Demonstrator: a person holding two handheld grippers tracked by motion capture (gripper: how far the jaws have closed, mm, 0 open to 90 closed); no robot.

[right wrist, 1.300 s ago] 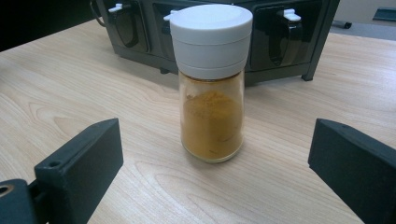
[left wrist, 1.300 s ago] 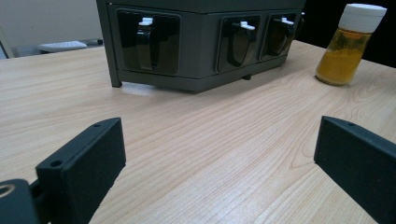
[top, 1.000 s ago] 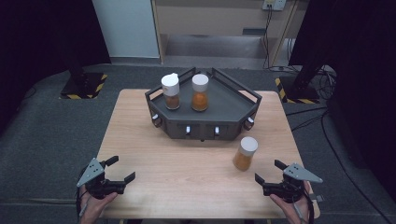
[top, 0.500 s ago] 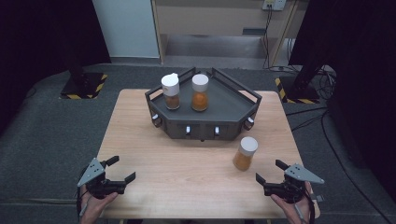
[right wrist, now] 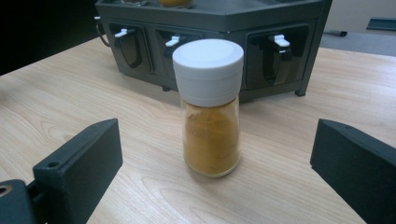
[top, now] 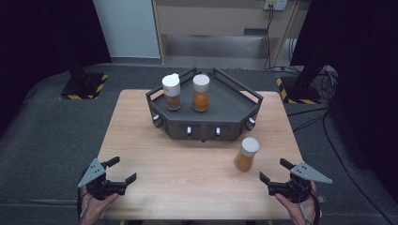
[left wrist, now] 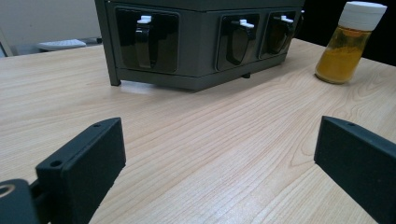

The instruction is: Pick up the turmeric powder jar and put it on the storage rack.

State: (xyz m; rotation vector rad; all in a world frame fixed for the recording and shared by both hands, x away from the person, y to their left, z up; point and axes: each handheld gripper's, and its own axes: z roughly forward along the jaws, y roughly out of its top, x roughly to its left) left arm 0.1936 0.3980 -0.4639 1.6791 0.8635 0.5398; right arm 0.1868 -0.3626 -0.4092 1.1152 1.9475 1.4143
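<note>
So the loose spice jar [top: 246, 153] stands upright on the desk [top: 187, 168], out at about 4 o'clock from the dark rack [top: 204, 115], near its front right corner but not touching it. Two more jars [top: 171, 91] are already up on the rack's top tray.

The right gripper [top: 277, 176] sits at the desk's 5 o'clock corner with its fingers [right wrist: 79, 161] spread wide and nothing in them. In the right gripper view the jar [right wrist: 210, 109] is lined up dead centre between them, a bit ahead. The left gripper [top: 119, 171] hangs back at 7 o'clock, fingers wide too and empty, well apart from everything.

My guess on handling: it looks like clear glass or hard plastic, about two-thirds full of orange powder, so stiff and fairly light. It's smooth and round though, so it could twist or slip. It's also tallish on a narrow base, and a nudge might tip it. I'd grab the body just under the white cap [right wrist: 208, 70], squarely across the middle, not the cap itself.
</note>
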